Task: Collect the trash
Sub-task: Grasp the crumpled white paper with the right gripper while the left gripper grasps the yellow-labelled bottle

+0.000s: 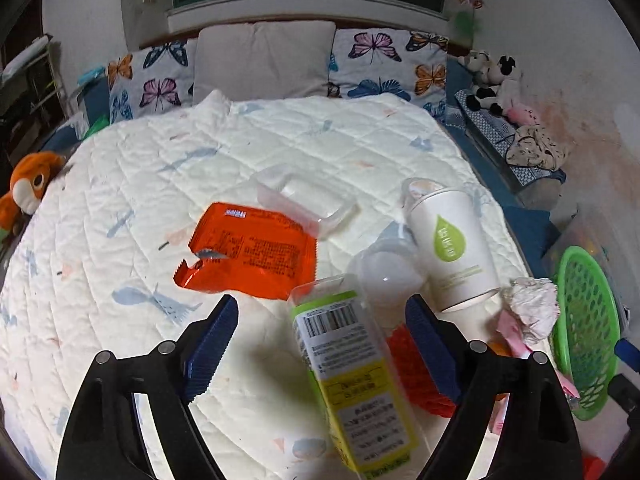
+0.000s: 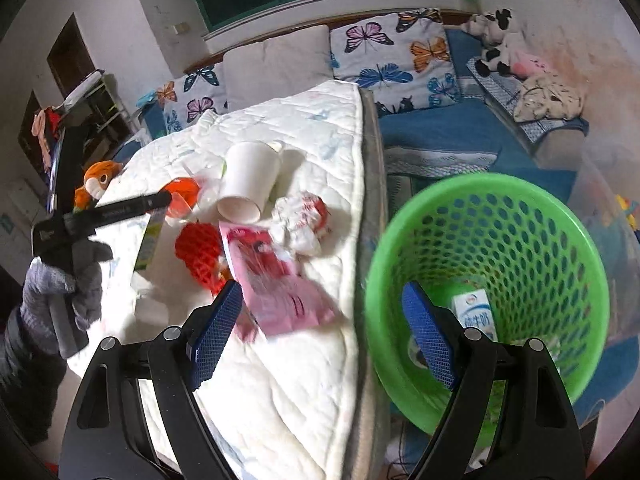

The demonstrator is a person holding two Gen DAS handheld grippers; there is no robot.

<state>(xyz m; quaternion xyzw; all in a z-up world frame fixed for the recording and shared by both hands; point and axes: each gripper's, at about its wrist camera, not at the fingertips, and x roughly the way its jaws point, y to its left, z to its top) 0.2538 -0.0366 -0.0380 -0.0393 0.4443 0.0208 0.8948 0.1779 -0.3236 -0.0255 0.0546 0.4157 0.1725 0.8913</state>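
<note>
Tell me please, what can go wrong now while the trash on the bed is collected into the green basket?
1. The left gripper is open around the green-labelled clear box; smooth plastic lying tilted may slip when squeezed.
2. The paper cup lies on its side touching the box, so it could roll.
3. The pink wrapper lies near the mattress edge; the open right gripper may push it off beside the green basket.

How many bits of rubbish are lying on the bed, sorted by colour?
White: 2, the paper cup and crumpled tissue
Clear: 2, the tray and dome lid
Orange or red: 2, the wrapper and foam net
Pink: 1, the packet
Green-yellow: 1, the carton
Total: 8
</note>
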